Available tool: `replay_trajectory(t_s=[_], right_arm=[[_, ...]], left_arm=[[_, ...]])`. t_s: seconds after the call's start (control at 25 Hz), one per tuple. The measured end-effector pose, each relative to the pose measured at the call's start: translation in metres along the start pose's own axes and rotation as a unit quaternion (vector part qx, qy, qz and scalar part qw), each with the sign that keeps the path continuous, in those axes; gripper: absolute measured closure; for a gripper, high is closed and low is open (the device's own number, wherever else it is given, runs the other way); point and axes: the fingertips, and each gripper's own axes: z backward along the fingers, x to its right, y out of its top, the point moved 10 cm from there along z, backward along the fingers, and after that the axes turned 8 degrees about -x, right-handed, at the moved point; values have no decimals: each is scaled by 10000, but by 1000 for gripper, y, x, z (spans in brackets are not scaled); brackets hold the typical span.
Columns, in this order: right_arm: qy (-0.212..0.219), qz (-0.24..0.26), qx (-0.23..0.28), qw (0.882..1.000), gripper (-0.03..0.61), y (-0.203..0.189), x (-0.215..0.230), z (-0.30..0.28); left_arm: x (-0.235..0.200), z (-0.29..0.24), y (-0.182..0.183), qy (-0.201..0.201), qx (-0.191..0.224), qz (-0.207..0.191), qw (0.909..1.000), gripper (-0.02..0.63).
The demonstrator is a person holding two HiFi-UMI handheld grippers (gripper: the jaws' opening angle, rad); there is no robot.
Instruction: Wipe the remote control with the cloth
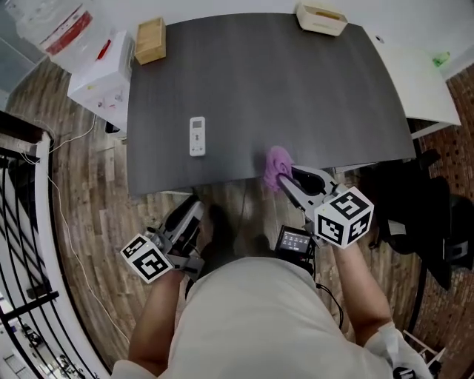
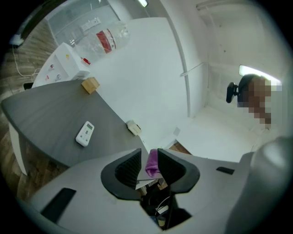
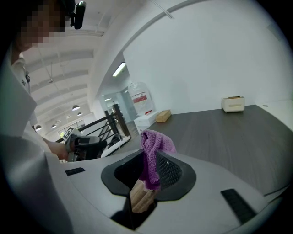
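Short of the desk's [image 1: 296, 89] near edge, the left tongs [image 1: 191, 215] are closed together. The right tongs [image 1: 285, 178] clamp one purple cloth [image 1: 275, 161], its lower end hidden between them. One white remote [image 1: 197, 136] lies apart on the desk, its buttons unreadable. Two boxes sit farthest: wooden box [image 1: 150, 40], cream box [image 1: 321, 18].

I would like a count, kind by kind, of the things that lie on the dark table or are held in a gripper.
remote control: 1
boxes: 2, the wooden box and the cream box
purple cloth, pinched in the right gripper: 1
Total: 4
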Motion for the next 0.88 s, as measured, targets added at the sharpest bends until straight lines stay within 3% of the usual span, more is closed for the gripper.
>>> replay_trajectory(t_s=[0.24,0.4,0.68,0.88], right_arm=[[207,-5,28,9998,491,-35,-7,56],[284,-132,97,9995,491,-51,-13,82],[683,-659,555,9939,491,-49,-35,99],[588,-690,875,9920,491,-31,-58,102]], left_arm=[[49,15,-65,81,283,134,9995,500],[67,31,-89,181,398,181,9989,500],[84,36,-84,-91,419,25,9991,500],[86,45,-61,-400,274,-102,9988,500]])
